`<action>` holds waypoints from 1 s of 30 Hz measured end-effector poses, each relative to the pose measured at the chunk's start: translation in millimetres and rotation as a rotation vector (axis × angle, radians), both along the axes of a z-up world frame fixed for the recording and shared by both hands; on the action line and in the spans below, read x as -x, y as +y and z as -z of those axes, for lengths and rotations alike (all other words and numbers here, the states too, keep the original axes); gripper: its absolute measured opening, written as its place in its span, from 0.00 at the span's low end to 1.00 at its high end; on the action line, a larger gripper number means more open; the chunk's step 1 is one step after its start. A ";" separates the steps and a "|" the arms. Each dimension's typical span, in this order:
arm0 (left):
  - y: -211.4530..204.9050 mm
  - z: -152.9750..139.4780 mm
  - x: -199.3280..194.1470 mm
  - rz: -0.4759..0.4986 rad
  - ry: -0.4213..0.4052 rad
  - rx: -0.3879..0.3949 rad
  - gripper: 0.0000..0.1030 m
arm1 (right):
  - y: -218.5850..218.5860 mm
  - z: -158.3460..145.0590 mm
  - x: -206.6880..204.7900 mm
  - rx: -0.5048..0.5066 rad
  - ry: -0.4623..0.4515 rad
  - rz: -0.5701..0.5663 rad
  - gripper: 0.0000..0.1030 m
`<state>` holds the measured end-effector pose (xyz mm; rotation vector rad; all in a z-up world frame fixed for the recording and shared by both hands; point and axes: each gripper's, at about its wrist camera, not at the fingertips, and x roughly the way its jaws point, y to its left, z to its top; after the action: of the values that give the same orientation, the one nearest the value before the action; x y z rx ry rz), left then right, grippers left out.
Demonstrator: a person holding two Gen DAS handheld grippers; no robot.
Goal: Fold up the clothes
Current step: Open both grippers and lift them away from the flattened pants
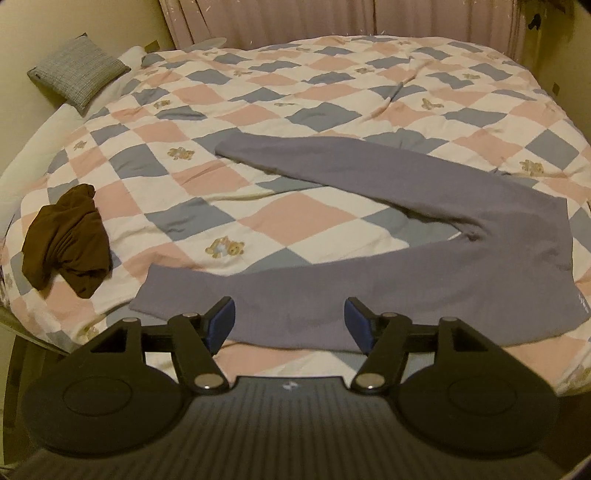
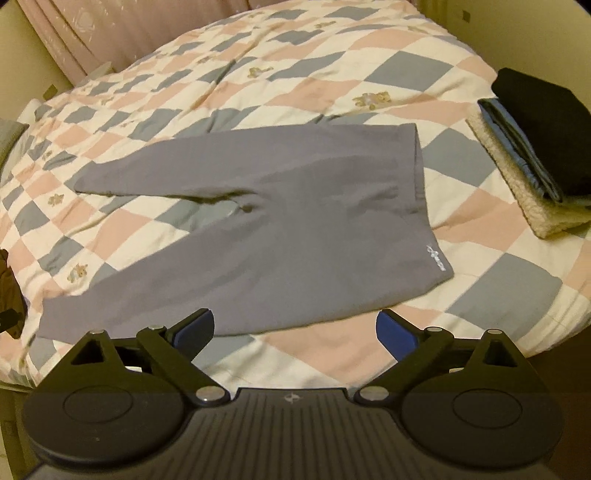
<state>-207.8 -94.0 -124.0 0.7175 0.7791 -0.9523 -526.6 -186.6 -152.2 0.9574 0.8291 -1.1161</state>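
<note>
I have the grey-purple leggings laid flat on the bed's checked quilt, toward its near edge. The waistband sits at the right, with a small pale logo near its near corner, and the two legs run off to the left in a V: one leg lies along the near edge of the bed, the other angles away toward the far left, with bare quilt between them. The fabric looks smooth apart from a few creases at the crotch.

My left tool hovers just above the near leg, its blue-padded fingers spread wide and holding nothing. My right tool hangs over the near edge of the bed below the waist end, fingers also spread wide and empty; its left finger overlaps the near hem of the leggings in view, though I cannot tell whether it touches.

At the left of the bed, apart from the leg ends, a crumpled brown garment lies in a heap. At the right edge, apart from the waistband, I see a folded stack: black on top, blue-grey beneath, a cream fleecy piece at the bottom. A grey cushion rests at the far left corner, and a pink curtain hangs behind the bed.
</note>
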 end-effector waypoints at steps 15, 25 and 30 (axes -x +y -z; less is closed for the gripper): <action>49.9 -26.1 -54.9 0.080 -0.040 0.025 0.67 | 59.3 -16.9 -22.1 0.039 0.041 0.141 0.95; 127.9 -41.4 -117.1 0.146 -0.059 0.041 0.73 | 129.7 -39.4 -83.3 0.106 0.031 0.205 0.97; 155.3 -37.1 -125.2 0.218 -0.040 0.027 0.73 | 169.7 -41.2 -90.8 0.098 0.035 0.268 0.98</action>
<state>-82.7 61.3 -87.0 0.8070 0.6611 -1.1396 -435.8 -16.9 -111.0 0.9888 0.6804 -1.3942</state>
